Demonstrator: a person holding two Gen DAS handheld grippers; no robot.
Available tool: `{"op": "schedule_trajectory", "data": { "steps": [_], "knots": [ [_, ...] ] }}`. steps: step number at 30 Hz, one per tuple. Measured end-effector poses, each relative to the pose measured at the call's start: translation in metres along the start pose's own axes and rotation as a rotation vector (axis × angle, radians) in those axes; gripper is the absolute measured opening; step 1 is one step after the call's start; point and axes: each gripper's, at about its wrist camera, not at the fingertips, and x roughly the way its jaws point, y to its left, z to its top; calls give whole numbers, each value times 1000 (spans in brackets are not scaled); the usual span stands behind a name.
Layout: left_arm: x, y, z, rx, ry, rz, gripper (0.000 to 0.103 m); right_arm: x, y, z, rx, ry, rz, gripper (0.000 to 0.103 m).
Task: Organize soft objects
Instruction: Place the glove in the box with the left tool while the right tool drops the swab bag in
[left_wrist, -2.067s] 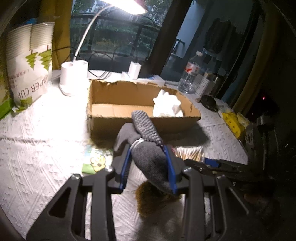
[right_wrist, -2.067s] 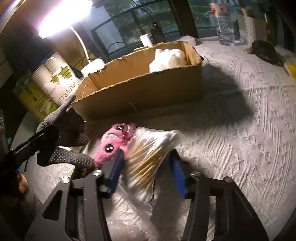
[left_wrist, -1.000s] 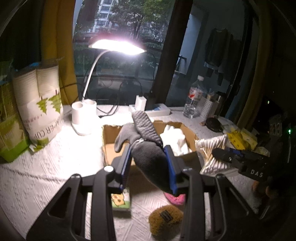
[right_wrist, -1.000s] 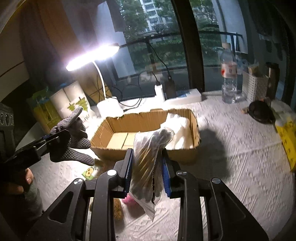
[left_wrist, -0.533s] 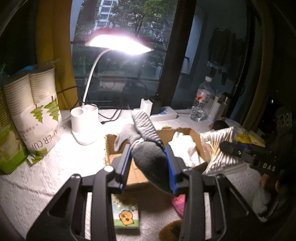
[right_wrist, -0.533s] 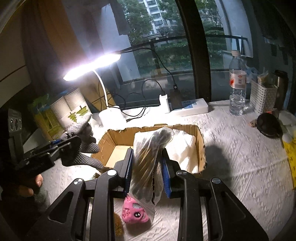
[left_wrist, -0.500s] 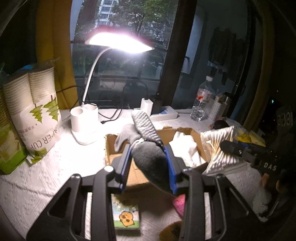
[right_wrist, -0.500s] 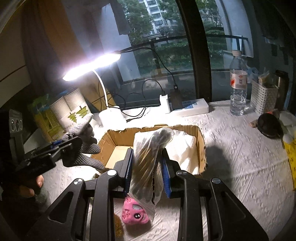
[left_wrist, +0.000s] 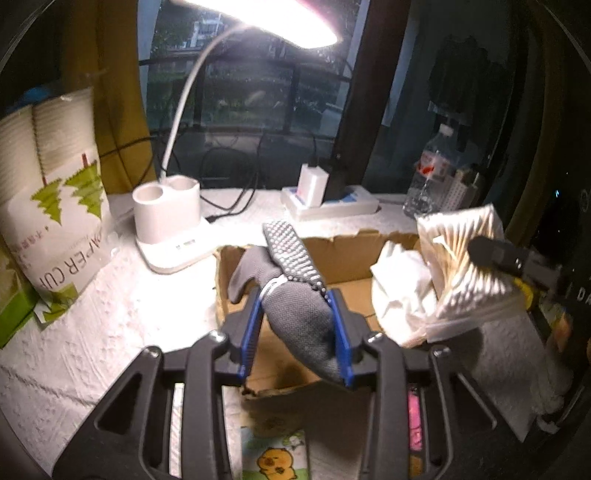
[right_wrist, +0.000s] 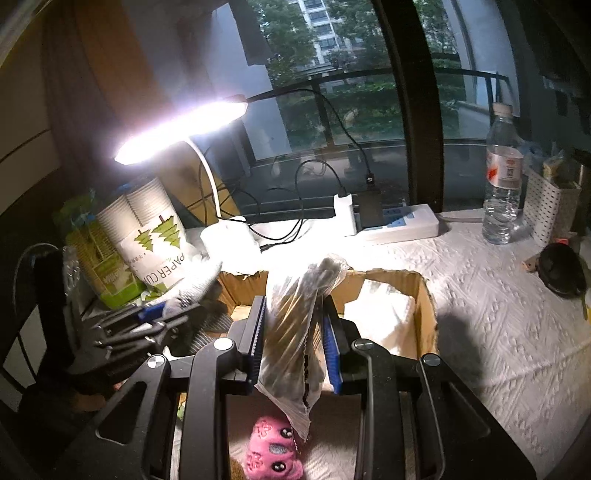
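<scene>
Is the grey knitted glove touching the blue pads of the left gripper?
Touching. In the left wrist view, the grey knitted glove sits squeezed between both blue pads of the left gripper.

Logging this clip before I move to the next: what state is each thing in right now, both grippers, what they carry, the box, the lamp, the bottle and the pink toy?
left gripper: shut on the grey glove, over the box
right gripper: shut on the bag of cotton swabs
cardboard box: open, white paper inside
desk lamp: on
water bottle: upright, capped
pink plush toy: on the table, outside the box
</scene>
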Motion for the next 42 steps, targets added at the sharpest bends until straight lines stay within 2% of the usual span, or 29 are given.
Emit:
{"op": "schedule_trajectory", "data": {
  "steps": [9,18,21,22,30,35,39,42],
  "knots": [
    [27,7,-11,-3,86,19,38,28,3,3,-3,25,32,30],
    [31,6,-10,31,104,31,40,65,6,-5,12,84,71,30],
    [31,4,-8,32,112,23,46,76,5,-8,19,106,76,30],
    [31,4,-7,32,111,19,51,80,4,-9,24,115,80,30],
    [18,10,-5,13,82,27,51,104,5,-22,54,186,105,30],
    [10,16,-4,-4,58,33,51,119,10,-29,41,232,86,30],
    [4,22,-3,-20,41,30,51,123,9,-30,44,249,53,33],
    [0,22,-3,-23,32,26,51,125,10,-30,37,264,31,40]
  ]
}}
